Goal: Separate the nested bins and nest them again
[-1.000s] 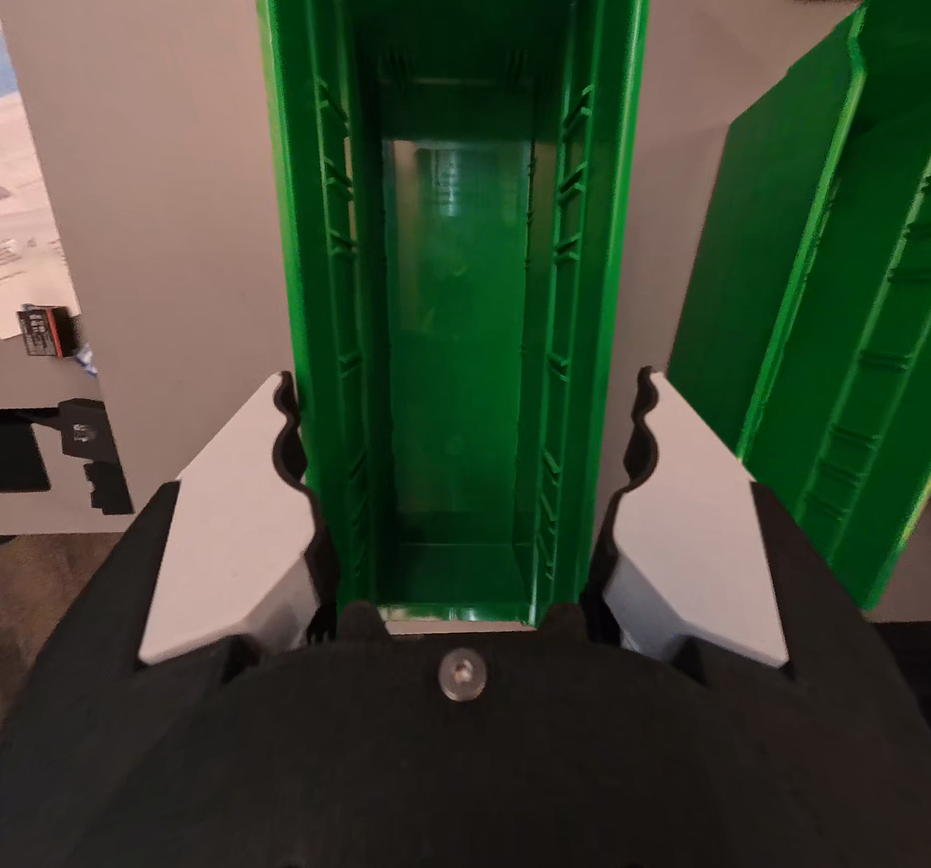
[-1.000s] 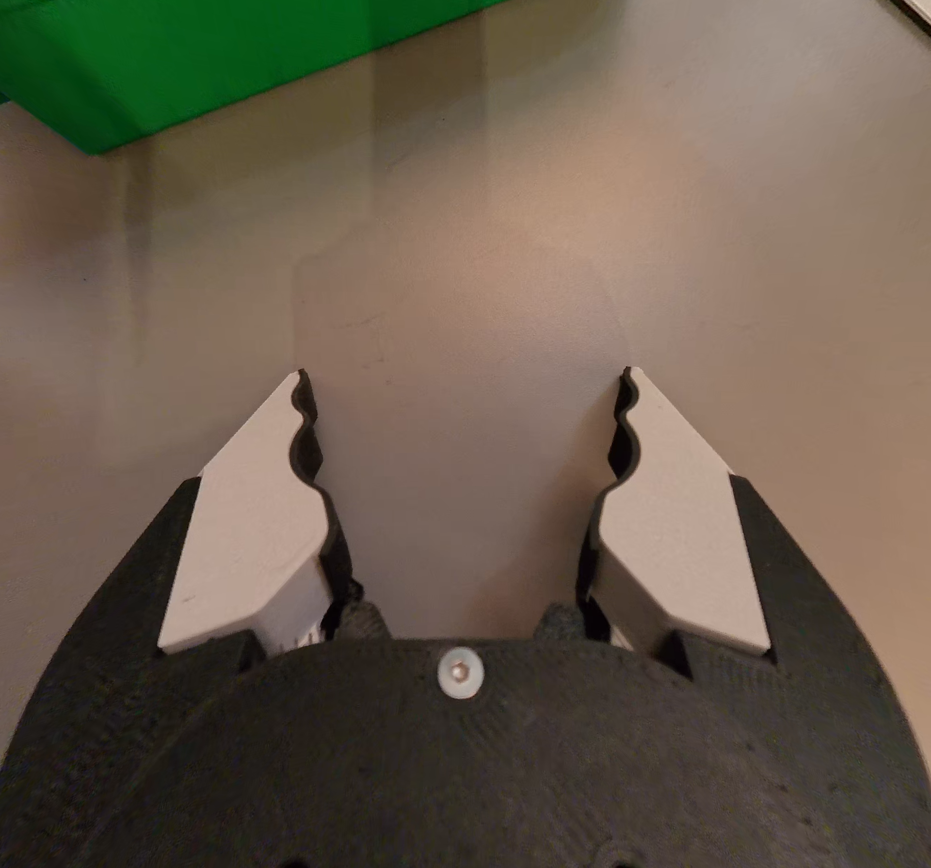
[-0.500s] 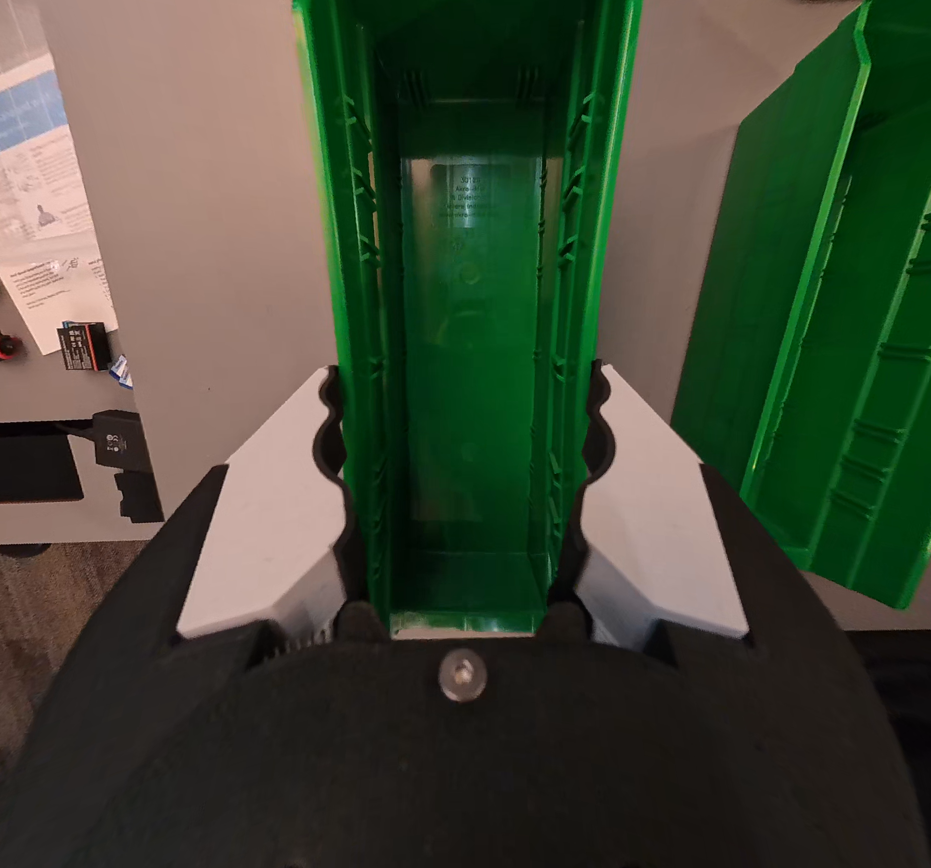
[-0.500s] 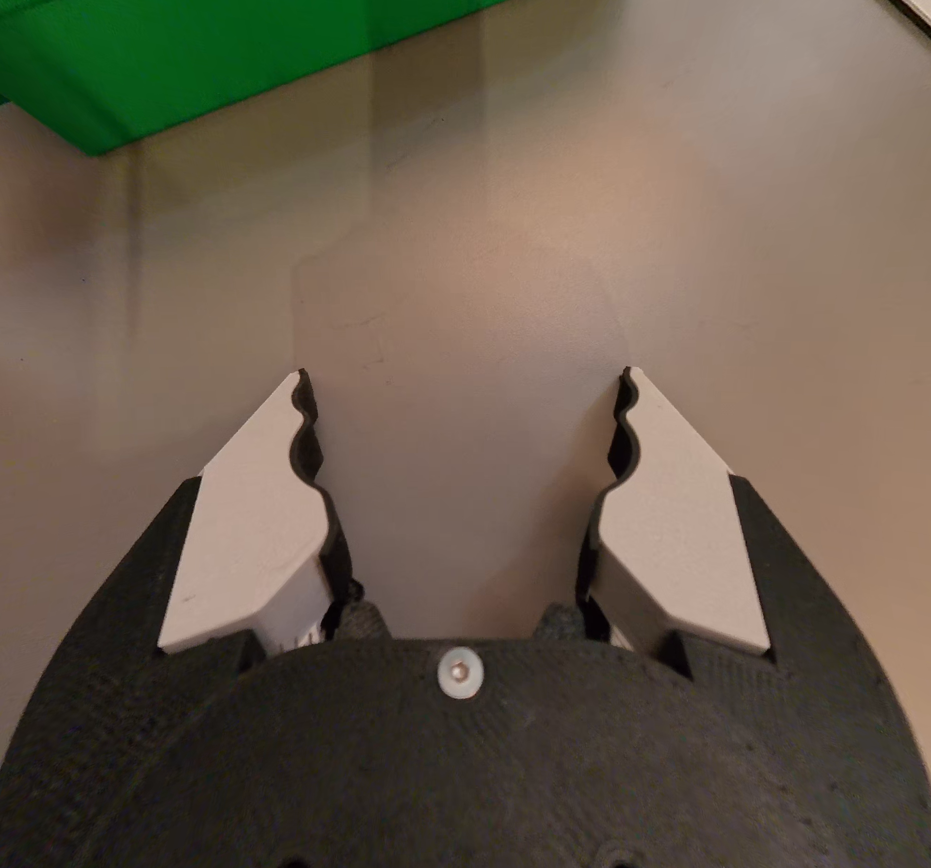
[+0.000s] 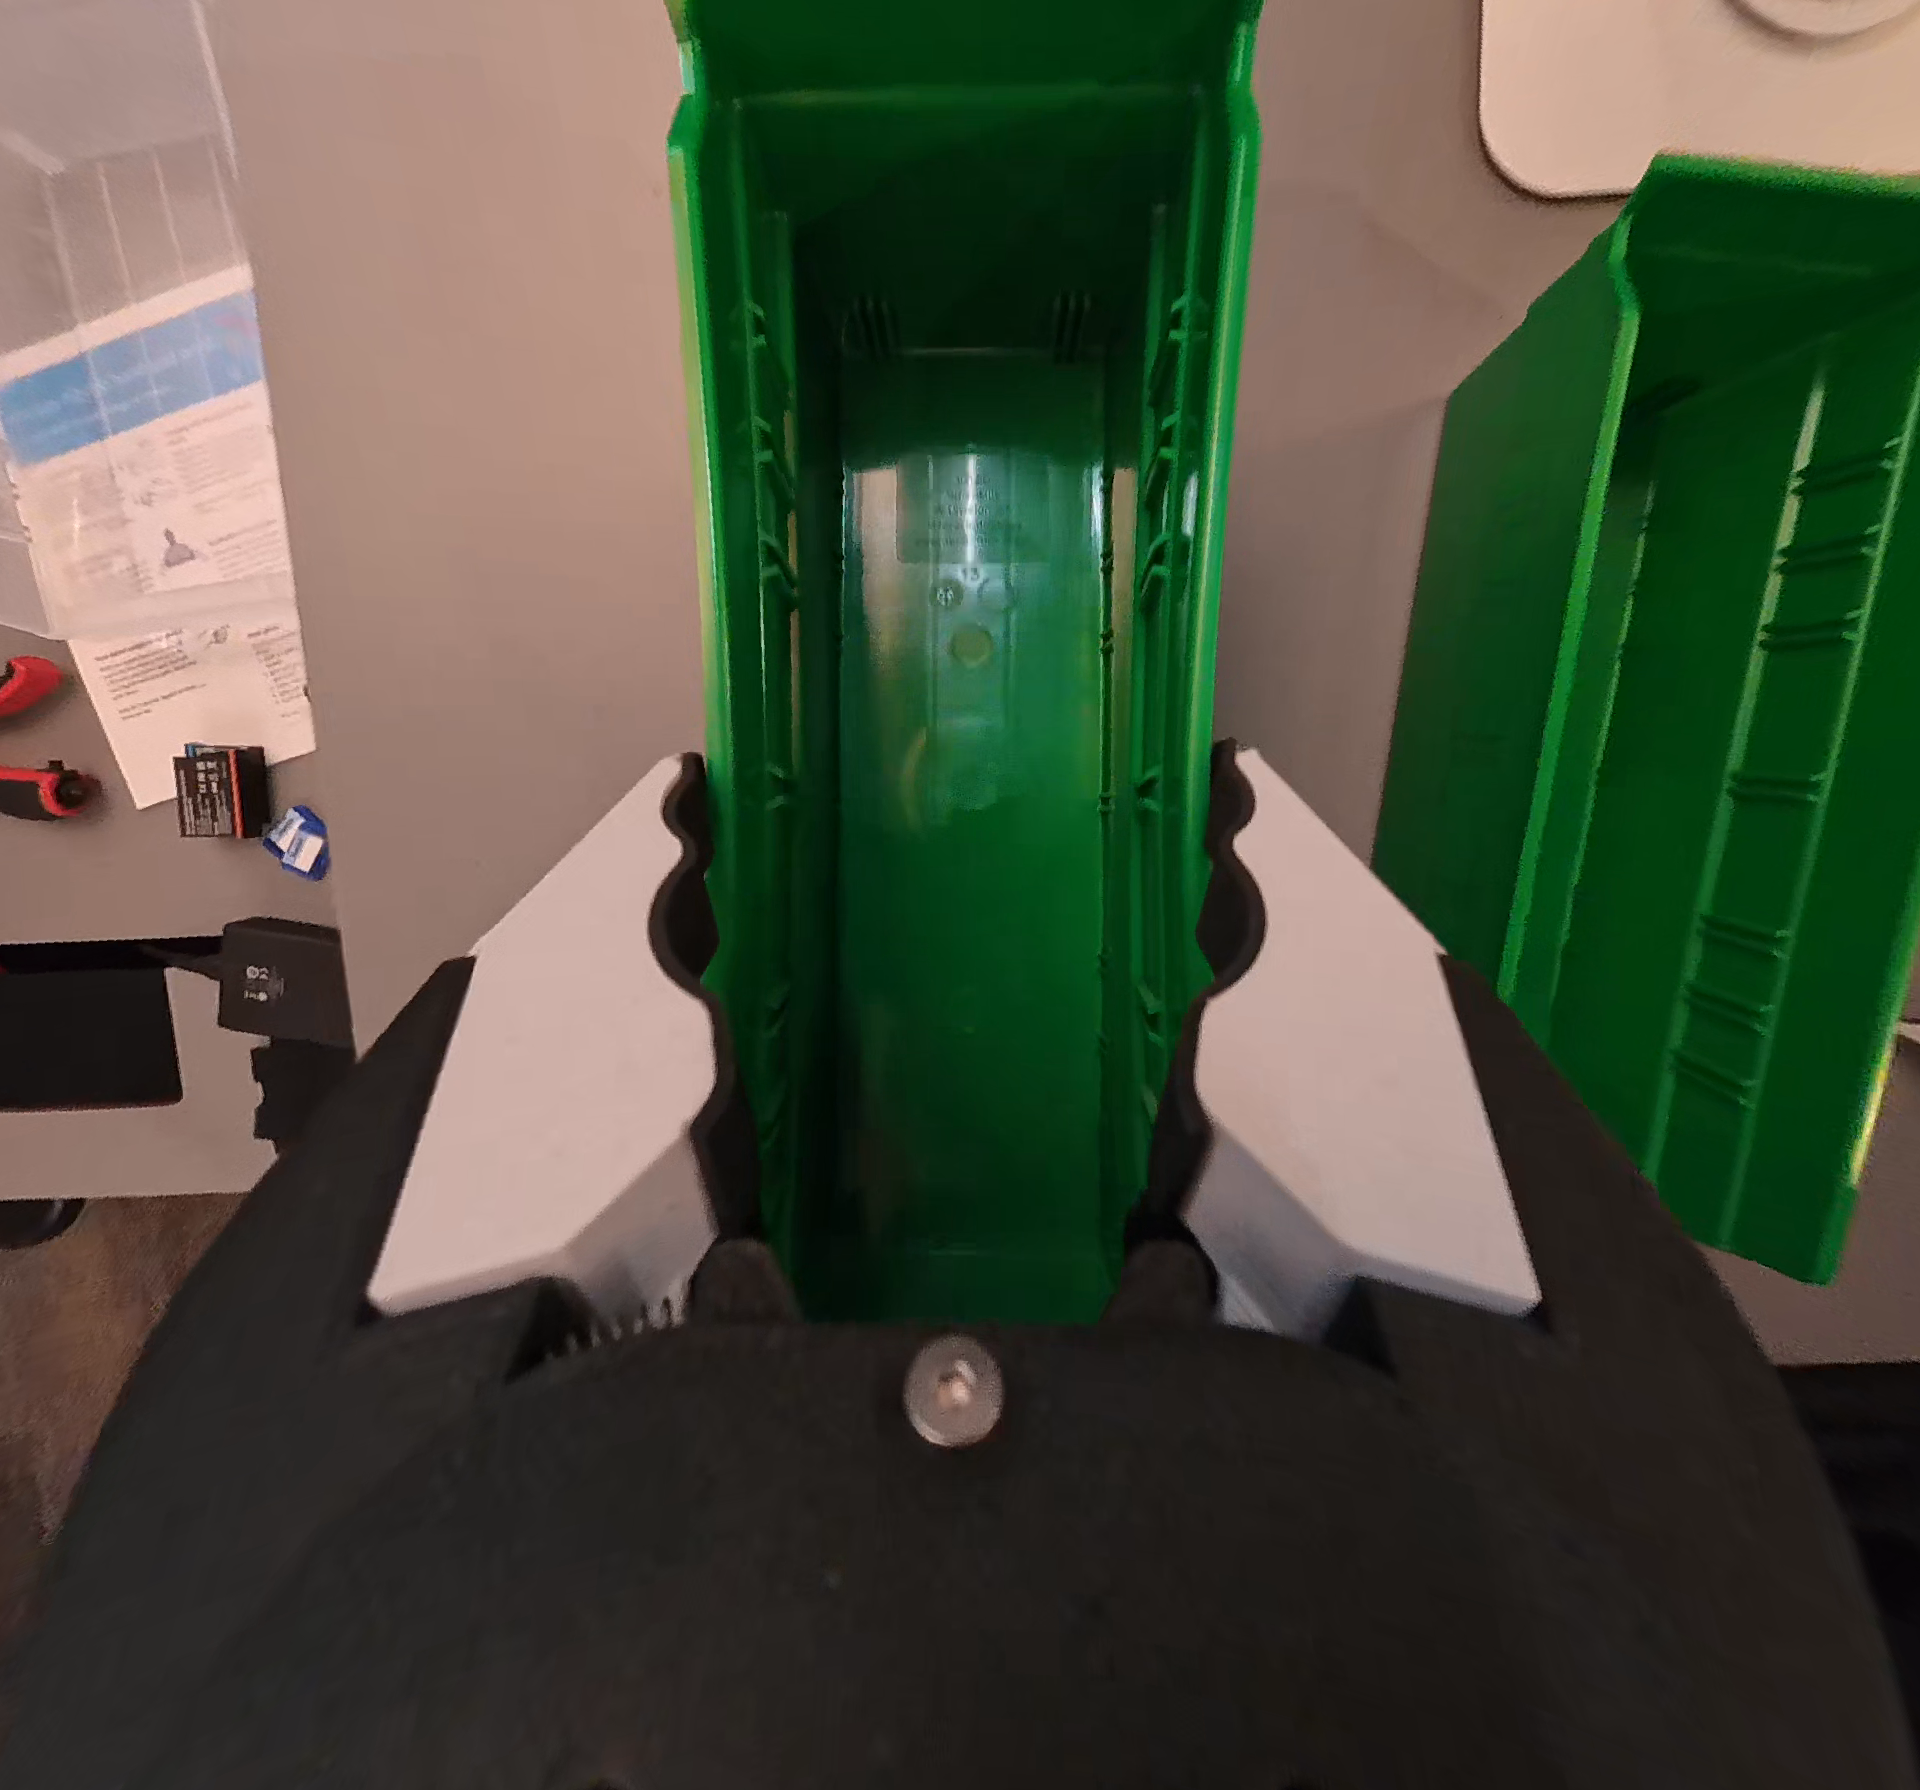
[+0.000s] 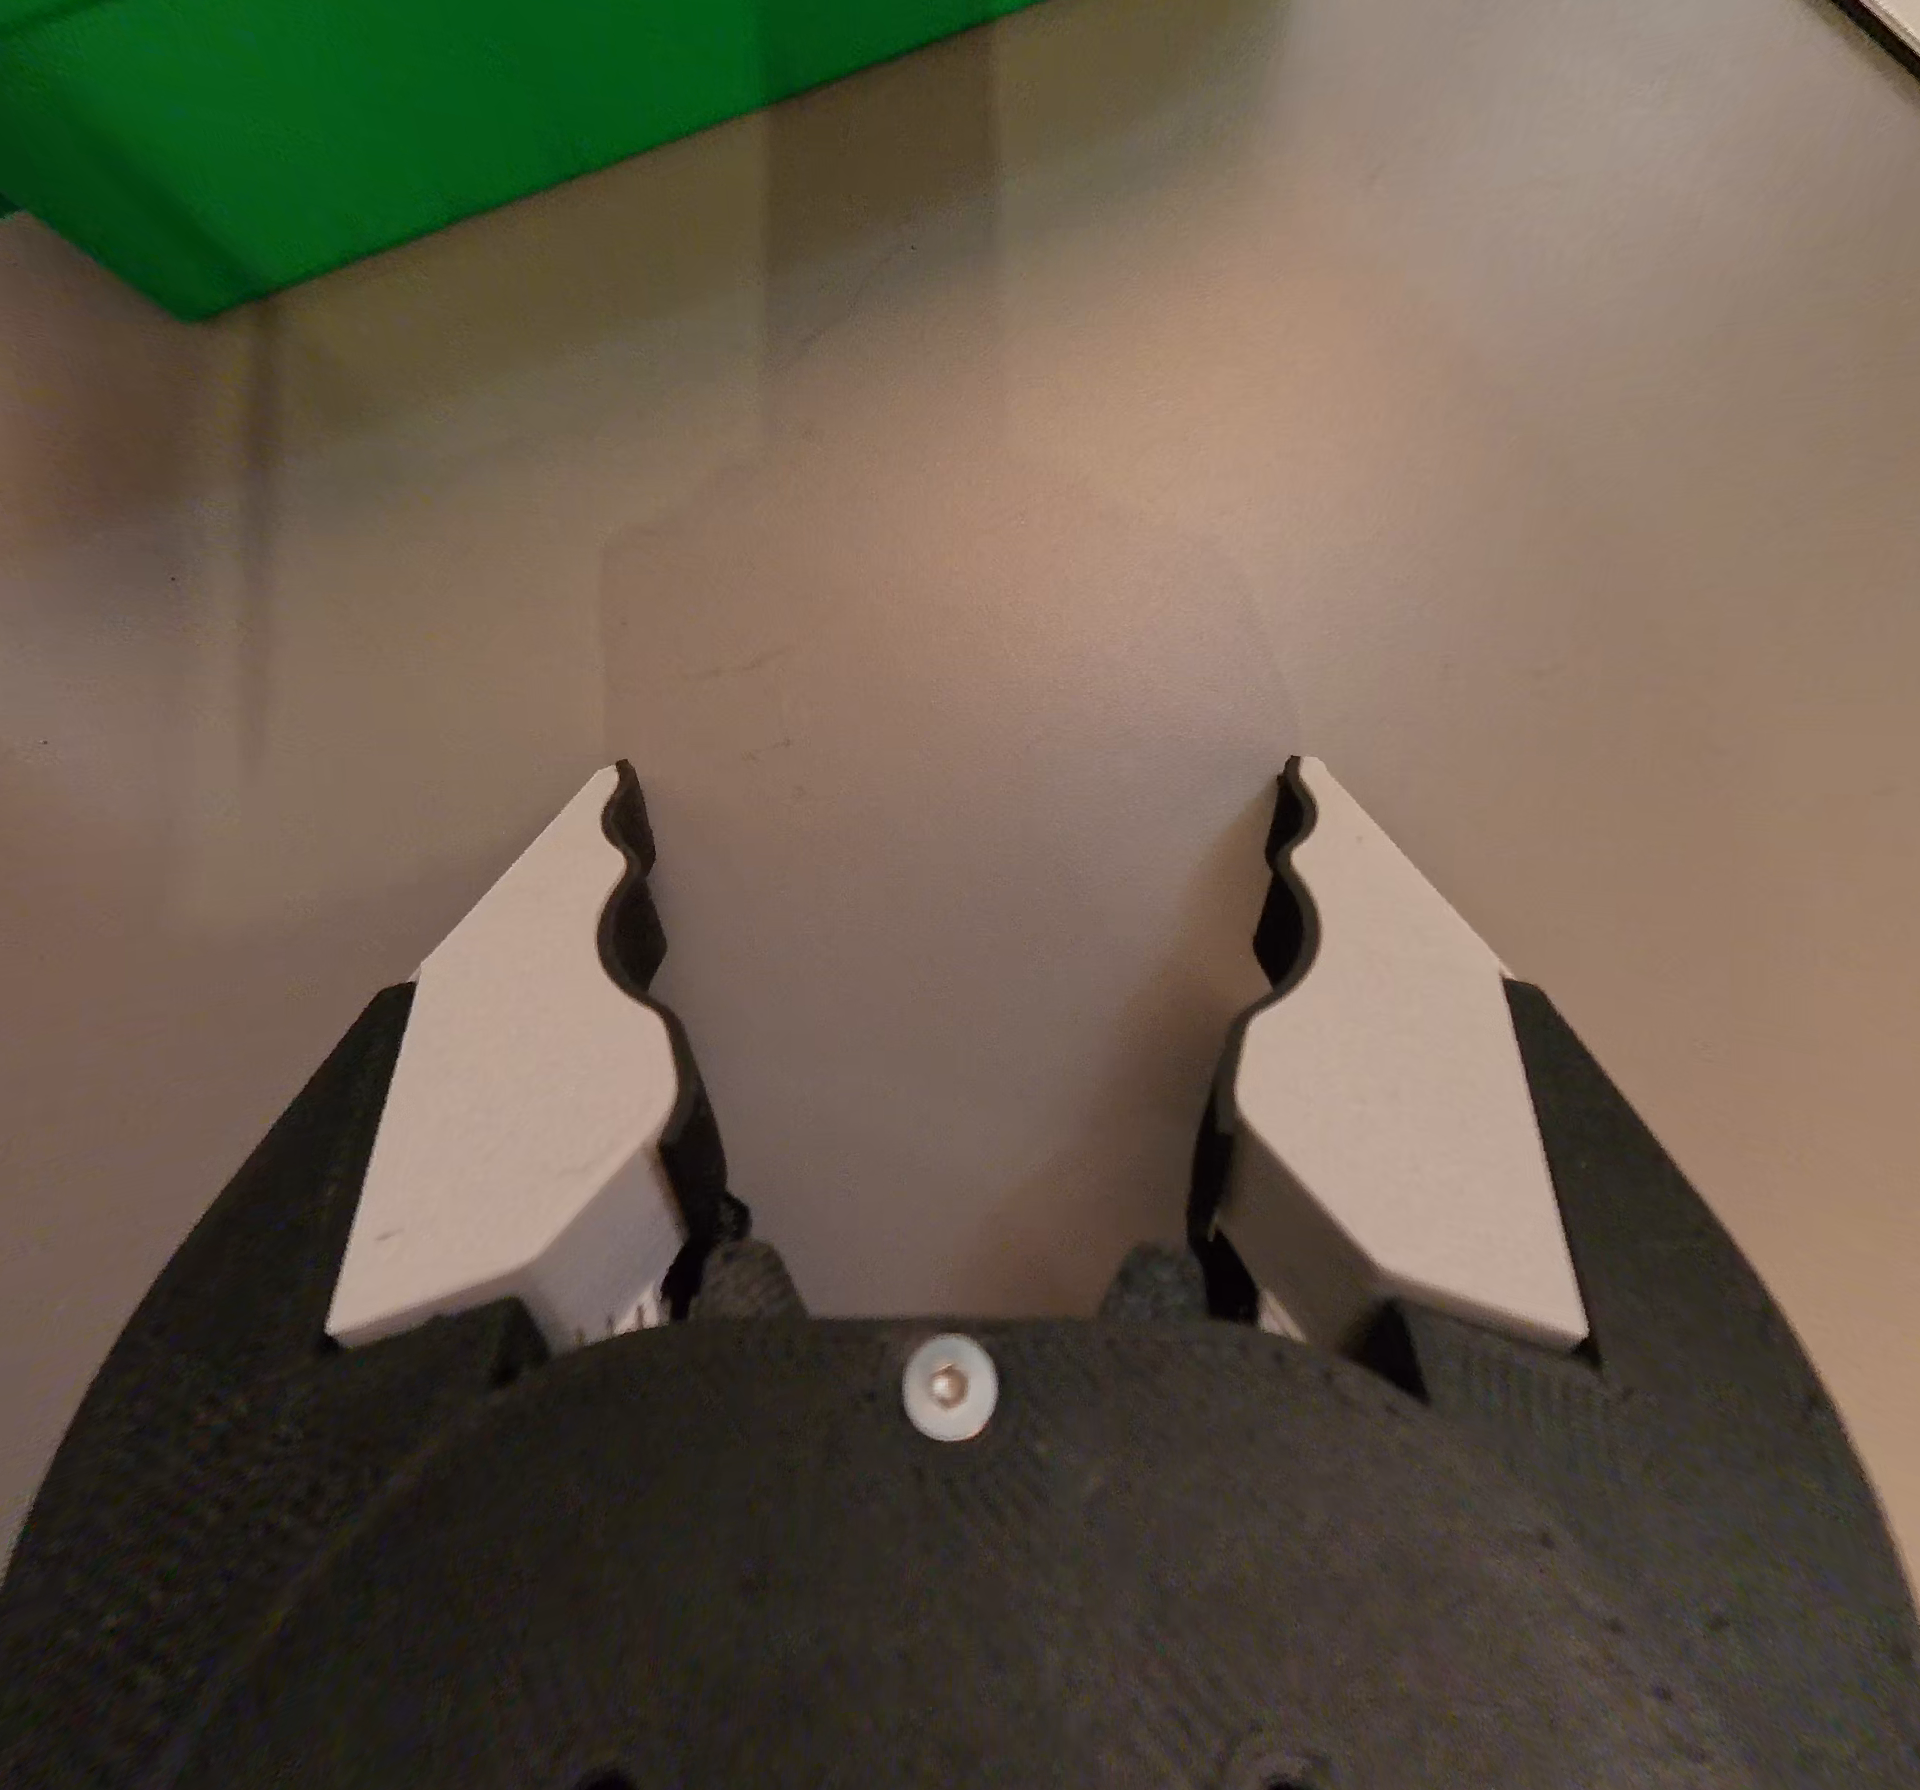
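Standing lengthwise between the left gripper jaws, which clamp its side walls, is a green bin above the grey table. Second green bin lies to its right. Right gripper hovers, jaws apart and empty.

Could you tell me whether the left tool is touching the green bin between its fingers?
Touching: in the left wrist view, the left tool presses both black pads against the green bin's side walls.

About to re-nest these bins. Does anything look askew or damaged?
No damage shows. The left gripper clamps one green bin; the second green bin sits angled to its right. Right gripper is open, empty.
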`<state>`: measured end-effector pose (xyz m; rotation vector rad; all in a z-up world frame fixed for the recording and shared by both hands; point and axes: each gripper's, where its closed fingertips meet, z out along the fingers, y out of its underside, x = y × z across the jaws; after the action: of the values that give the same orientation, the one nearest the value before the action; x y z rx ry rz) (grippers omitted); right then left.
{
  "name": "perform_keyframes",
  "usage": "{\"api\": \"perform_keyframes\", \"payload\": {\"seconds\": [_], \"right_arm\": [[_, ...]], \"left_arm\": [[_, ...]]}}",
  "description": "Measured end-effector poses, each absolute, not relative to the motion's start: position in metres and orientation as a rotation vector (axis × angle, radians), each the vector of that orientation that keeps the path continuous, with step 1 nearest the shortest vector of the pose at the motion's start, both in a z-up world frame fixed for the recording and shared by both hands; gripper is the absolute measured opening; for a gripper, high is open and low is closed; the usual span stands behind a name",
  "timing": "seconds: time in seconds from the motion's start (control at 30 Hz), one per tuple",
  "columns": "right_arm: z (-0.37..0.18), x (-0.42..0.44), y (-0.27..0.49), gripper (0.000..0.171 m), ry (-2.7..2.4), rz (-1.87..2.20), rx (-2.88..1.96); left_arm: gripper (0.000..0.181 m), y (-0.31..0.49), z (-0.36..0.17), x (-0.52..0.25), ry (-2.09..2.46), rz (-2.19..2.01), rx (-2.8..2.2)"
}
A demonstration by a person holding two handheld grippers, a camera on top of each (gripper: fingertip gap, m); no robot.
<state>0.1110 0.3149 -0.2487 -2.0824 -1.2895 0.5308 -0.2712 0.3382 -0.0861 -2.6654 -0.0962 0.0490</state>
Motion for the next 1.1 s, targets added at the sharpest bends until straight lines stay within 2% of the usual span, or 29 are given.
{"api": "perform_keyframes", "payload": {"seconds": [0.33,0.6,0.87,1.1], "right_arm": [[-0.249,0.111,0.315,0.117,-1.290,0.531,-2.082],[-0.247,0.111,0.315,0.115,-1.270,0.561,-2.089],[-0.235,0.129,0.318,0.105,-1.102,0.695,-2.196],[-0.160,0.163,0.348,0.093,-0.818,0.853,-2.104]], "left_arm": [[0.095,0.345,-0.031,-0.264,-0.068,0.071,-2.558],[0.095,0.366,0.016,-0.216,0.053,0.014,-2.469],[0.096,0.388,0.023,-0.072,0.289,-0.278,-2.402],[0.096,0.391,-0.026,0.057,0.461,-0.510,-2.434]]}}
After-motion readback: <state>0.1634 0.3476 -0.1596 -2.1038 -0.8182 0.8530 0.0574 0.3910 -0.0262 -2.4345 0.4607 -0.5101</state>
